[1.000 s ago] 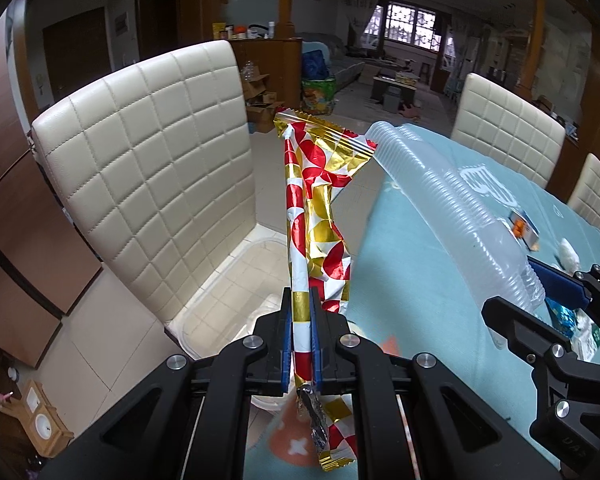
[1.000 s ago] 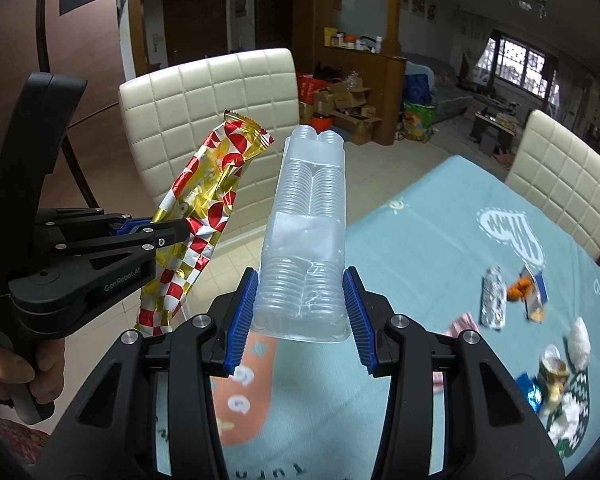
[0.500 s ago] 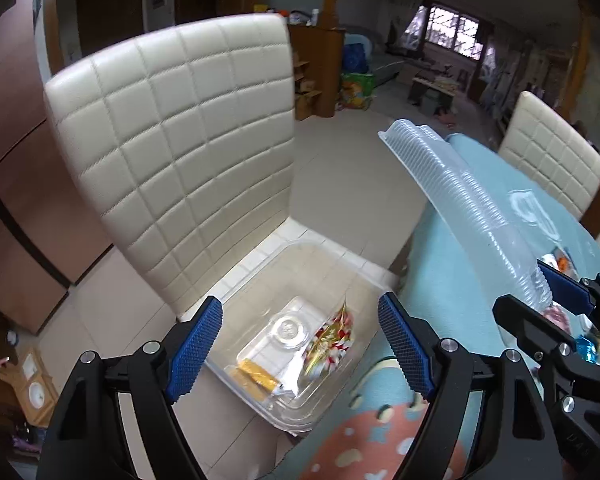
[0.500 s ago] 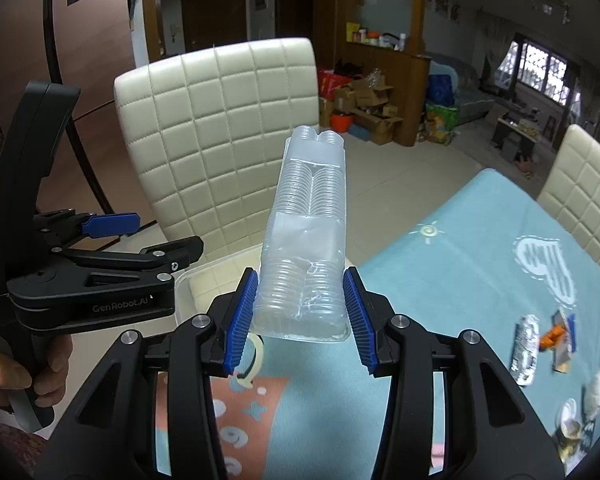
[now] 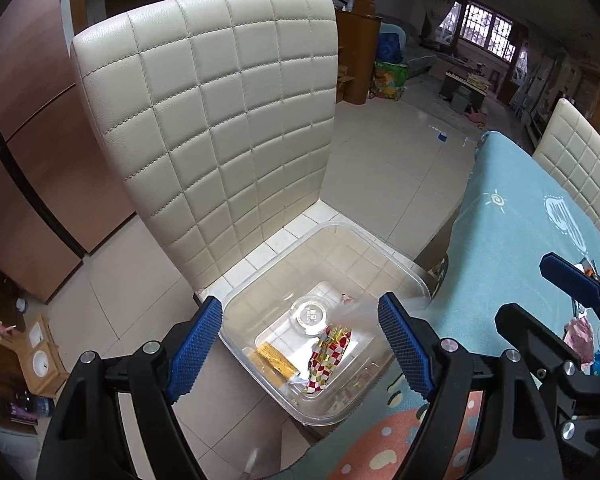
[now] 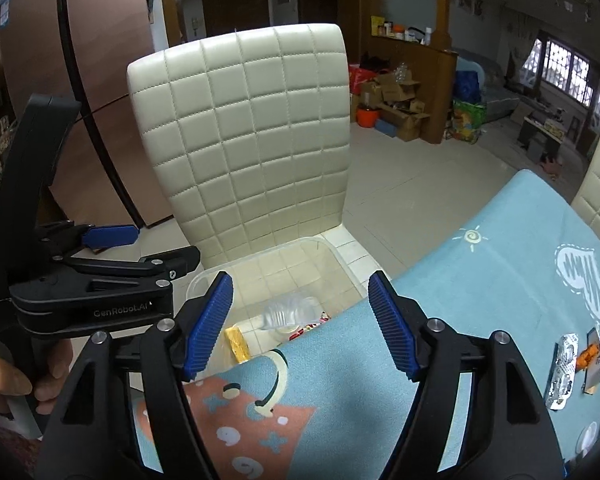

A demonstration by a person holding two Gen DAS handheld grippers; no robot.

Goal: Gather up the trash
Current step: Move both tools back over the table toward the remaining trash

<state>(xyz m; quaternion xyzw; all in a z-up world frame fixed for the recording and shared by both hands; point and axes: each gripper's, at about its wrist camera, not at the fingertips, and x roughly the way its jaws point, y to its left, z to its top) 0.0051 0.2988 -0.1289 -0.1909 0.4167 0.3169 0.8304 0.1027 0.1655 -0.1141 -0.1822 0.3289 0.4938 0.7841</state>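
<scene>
A clear plastic bin (image 5: 384,256) stands on the seat of a cream quilted chair (image 5: 220,120). In it lie a red and gold wrapper (image 5: 328,356), a gold packet (image 5: 274,360) and a round lidded cup (image 5: 310,314). My left gripper (image 5: 300,340) hangs open over the bin with nothing between its pads. My right gripper (image 6: 300,316) is above the table edge, its jaws opening and empty. Just beyond them, a clear plastic cup stack (image 6: 290,312) is dropping into the bin (image 6: 256,256). The left gripper (image 6: 166,245) shows at the left, held by a hand.
The table with a teal patterned cloth (image 6: 480,300) runs along the right. A silver blister pack (image 6: 562,372) and an orange scrap (image 6: 588,354) lie on it farther right. A second cream chair (image 5: 576,168) stands behind the table. Brown cabinet doors are at the left.
My left gripper opened and the red and gold wrapper fell into the bin. My right gripper then opened and let the clear cup stack go. Both grippers moved closer over the bin.
</scene>
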